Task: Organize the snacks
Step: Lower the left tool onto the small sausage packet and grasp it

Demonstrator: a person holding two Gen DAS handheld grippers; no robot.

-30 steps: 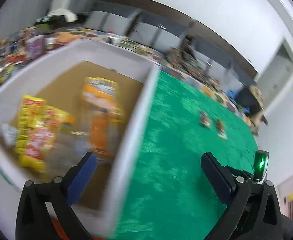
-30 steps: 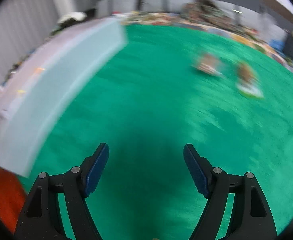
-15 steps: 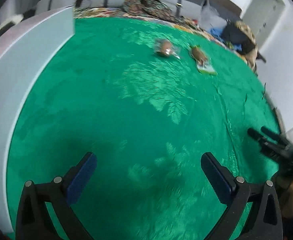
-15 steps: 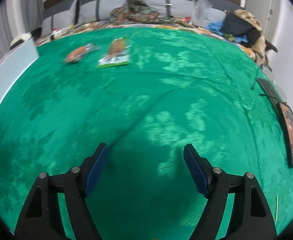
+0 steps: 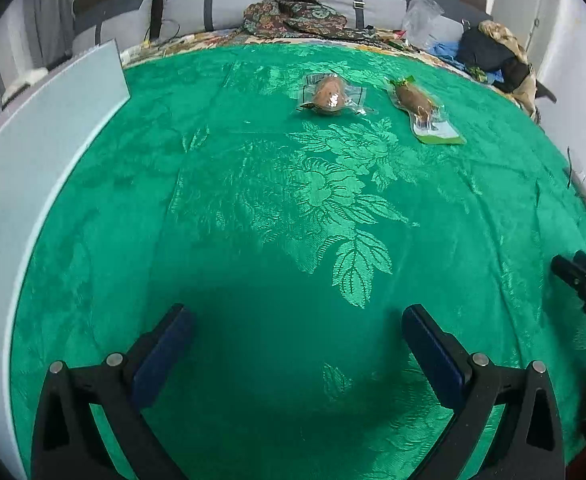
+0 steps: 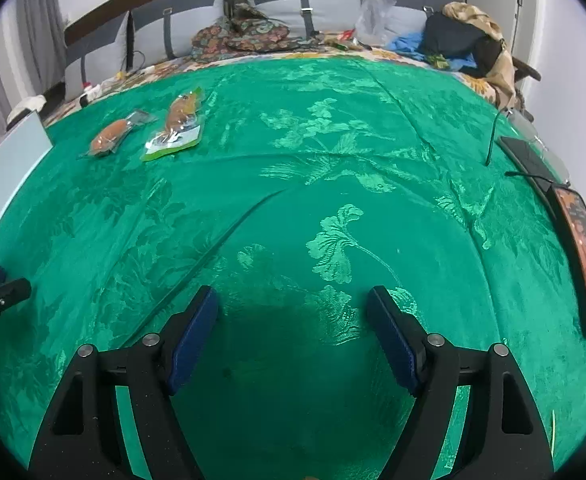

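a: what are my grippers doing?
b: my left gripper (image 5: 293, 344) and right gripper (image 6: 293, 324) both hang over the green cloth (image 5: 277, 208), fingers spread apart, holding nothing.
a: the snacks?
b: a clear-wrapped snack (image 5: 329, 95) and a green-edged pack (image 5: 423, 110) lie side by side far ahead, white box wall (image 5: 33, 168) at the left.

The left gripper (image 5: 297, 354) now faces the green cloth (image 5: 277, 208) instead of the inside of the white box (image 5: 33, 152), which sits at the left edge. The two snack packets (image 5: 331, 96) look sharp and nearer. The right gripper (image 6: 293, 340) points farther right, revealing a phone (image 6: 585, 256).
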